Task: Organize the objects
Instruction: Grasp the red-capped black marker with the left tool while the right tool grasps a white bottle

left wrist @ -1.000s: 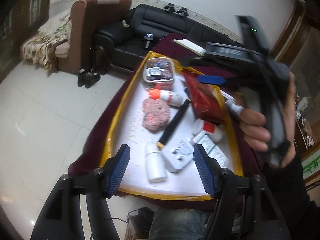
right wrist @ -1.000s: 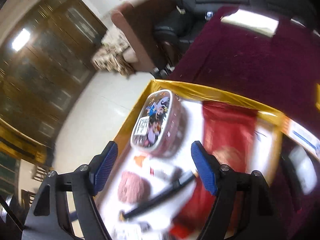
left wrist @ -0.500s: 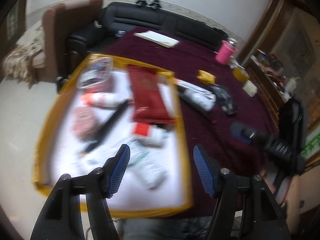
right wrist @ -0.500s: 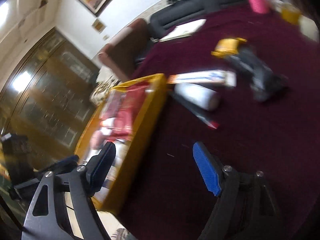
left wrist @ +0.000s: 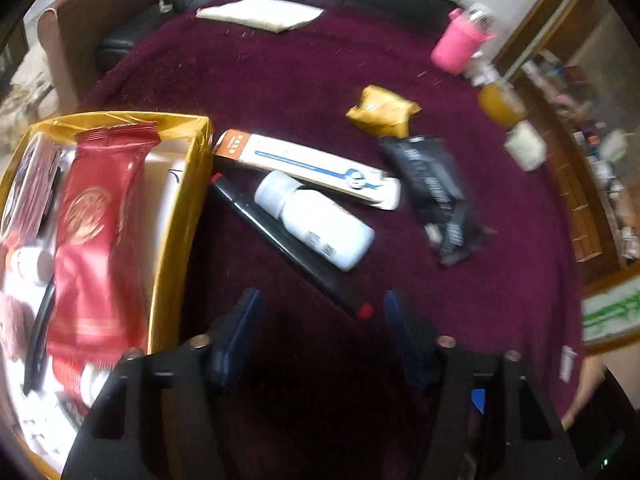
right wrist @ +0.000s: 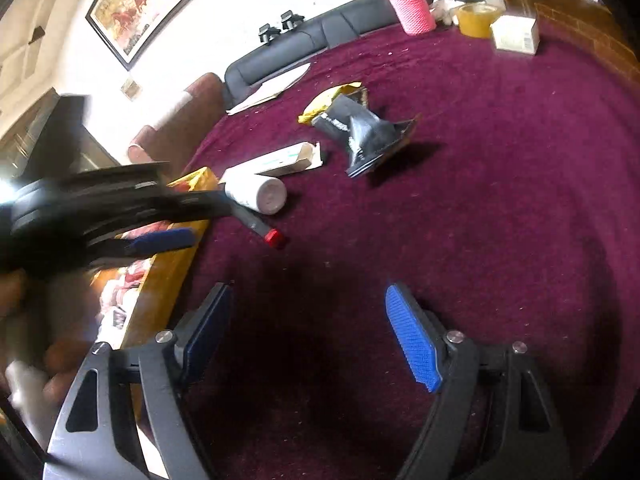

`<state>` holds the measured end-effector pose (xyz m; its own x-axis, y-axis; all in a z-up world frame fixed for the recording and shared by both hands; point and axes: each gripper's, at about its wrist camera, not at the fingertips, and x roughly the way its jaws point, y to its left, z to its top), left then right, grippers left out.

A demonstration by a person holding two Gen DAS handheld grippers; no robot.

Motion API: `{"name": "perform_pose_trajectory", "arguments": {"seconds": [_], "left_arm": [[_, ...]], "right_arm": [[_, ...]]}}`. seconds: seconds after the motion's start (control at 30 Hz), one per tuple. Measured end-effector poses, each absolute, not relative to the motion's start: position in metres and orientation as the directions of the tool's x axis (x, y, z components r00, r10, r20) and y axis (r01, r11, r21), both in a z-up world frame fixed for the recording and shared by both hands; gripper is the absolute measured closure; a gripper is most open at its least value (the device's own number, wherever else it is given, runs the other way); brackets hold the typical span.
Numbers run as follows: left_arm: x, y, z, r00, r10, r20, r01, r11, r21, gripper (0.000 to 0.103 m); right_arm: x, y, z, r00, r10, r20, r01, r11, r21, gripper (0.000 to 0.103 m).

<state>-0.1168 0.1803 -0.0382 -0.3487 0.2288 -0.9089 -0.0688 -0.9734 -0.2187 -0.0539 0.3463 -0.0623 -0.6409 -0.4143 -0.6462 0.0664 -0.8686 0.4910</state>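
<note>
A black pen [left wrist: 288, 240] with red ends lies on the maroon cloth beside the gold-rimmed tray [left wrist: 180, 216]. Against it rests a white bottle [left wrist: 316, 220], with a toothpaste box [left wrist: 304, 168] behind. A black packet [left wrist: 436, 188] and a gold packet [left wrist: 380, 112] lie further right. My left gripper [left wrist: 322, 312] hovers over the pen's near red end; its jaws are closing, with the red tip between them but untouched. My right gripper [right wrist: 308, 316] stands open over bare cloth. It sees the left gripper [right wrist: 200, 224], the pen's tip [right wrist: 275, 238] and the bottle [right wrist: 256, 194].
The tray holds a red packet [left wrist: 96, 232] and several small items. A pink cup [right wrist: 410, 6], a yellow tape roll [right wrist: 476, 20] and a white box [right wrist: 514, 34] stand at the far right edge. Papers [left wrist: 260, 12] lie at the back. A black sofa is beyond.
Both views have swung right, from over the tray to the maroon cloth. My left gripper now hangs over the pen with narrower jaws. The right gripper has dropped closer to the cloth.
</note>
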Motion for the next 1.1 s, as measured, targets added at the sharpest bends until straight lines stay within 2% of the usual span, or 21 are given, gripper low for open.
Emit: {"name": "perform_pose_trajectory", "arguments": {"seconds": [0.03,0.1,0.17,0.23,0.3,0.4,0.7,0.87,0.97,1.1], "left_arm": [[-0.123,0.181,-0.044,-0.327,0.218,-0.919,-0.052,-0.976,-0.213,0.054],[-0.131,0.186,-0.053,-0.296,0.197,-0.935,-0.042,-0.98,-0.194,0.068],[-0.134,0.189,-0.059,-0.302,0.184,-0.935,-0.051,-0.983,-0.177,0.068],[-0.132,0.191,-0.06,-0.307,0.152,-0.939,-0.053,-0.988,-0.143,0.077],[-0.127,0.188,-0.063,-0.295,0.173,-0.94,-0.062,-0.985,-0.162,0.085],[-0.112,0.185,-0.059,-0.305,0.168,-0.937,-0.096,-0.985,-0.145,0.09],[-0.02,0.149,-0.059,-0.298,0.229,-0.927,-0.138,-0.971,-0.195,0.09],[0.014,0.151,-0.057,-0.34,0.223,-0.913,-0.17,-0.97,-0.174,0.09],[0.019,0.153,-0.059,-0.349,0.224,-0.91,-0.182,-0.969,-0.169,0.091],[0.02,0.152,-0.058,-0.354,0.231,-0.906,-0.184,-0.967,-0.174,0.091]], "right_arm": [[-0.053,0.348,-0.062,-0.643,-0.414,-0.644,0.062,-0.867,0.495,0.023],[-0.052,0.352,-0.063,-0.64,-0.432,-0.635,0.071,-0.857,0.511,0.023],[-0.051,0.357,-0.063,-0.645,-0.436,-0.628,0.061,-0.848,0.526,0.023],[-0.053,0.359,-0.066,-0.636,-0.453,-0.625,0.059,-0.836,0.546,0.023],[-0.056,0.358,-0.067,-0.634,-0.459,-0.622,0.054,-0.829,0.557,0.023],[-0.054,0.359,-0.068,-0.63,-0.471,-0.617,0.054,-0.82,0.571,0.023],[-0.059,0.346,-0.062,-0.598,-0.5,-0.626,0.1,-0.822,0.561,0.023],[-0.093,0.332,-0.04,-0.557,-0.571,-0.603,0.16,-0.786,0.597,0.023],[-0.126,0.314,-0.034,-0.529,-0.557,-0.641,0.16,-0.807,0.569,0.023],[-0.174,0.28,-0.051,-0.476,-0.465,-0.746,0.123,-0.876,0.467,0.026]]}}
